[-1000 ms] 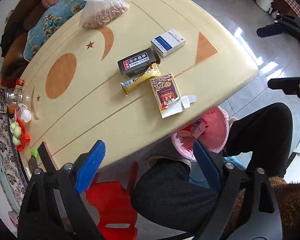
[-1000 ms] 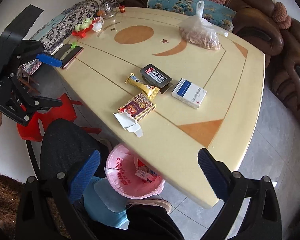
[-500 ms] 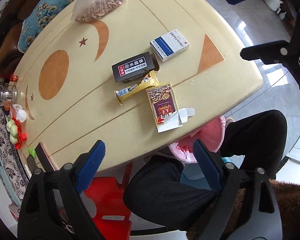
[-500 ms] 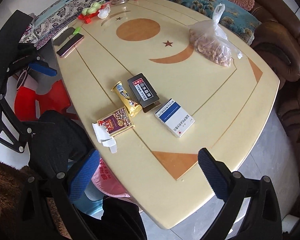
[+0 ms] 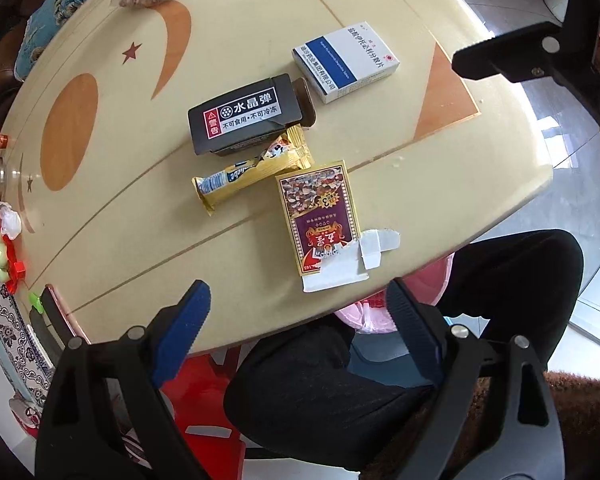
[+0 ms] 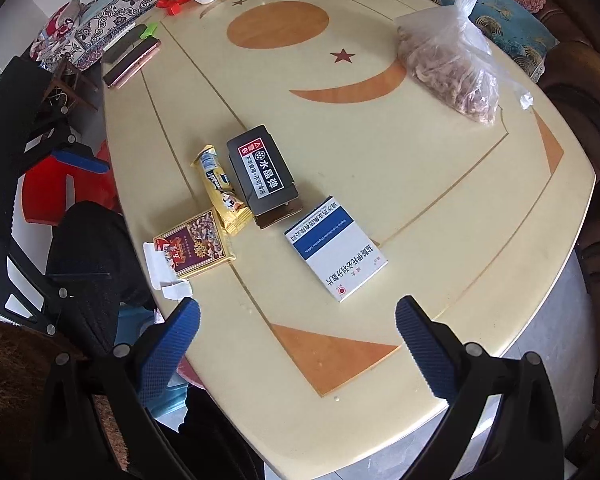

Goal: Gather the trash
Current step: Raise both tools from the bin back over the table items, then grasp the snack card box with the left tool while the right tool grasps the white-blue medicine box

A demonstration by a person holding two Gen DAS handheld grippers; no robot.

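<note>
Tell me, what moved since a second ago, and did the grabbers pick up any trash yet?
Both grippers came down closer over the table; the boxes look bigger now. Nothing was picked up: the left gripper and right gripper have open, empty jaws. The black box, gold wrapper, purple box and blue-and-white box stayed put.

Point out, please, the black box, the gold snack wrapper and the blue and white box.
black box (image 5: 242,114): left wrist view, on its top label.
gold snack wrapper (image 5: 256,172): left wrist view, on its middle.
blue and white box (image 6: 334,248): right wrist view, on its top face.
</note>
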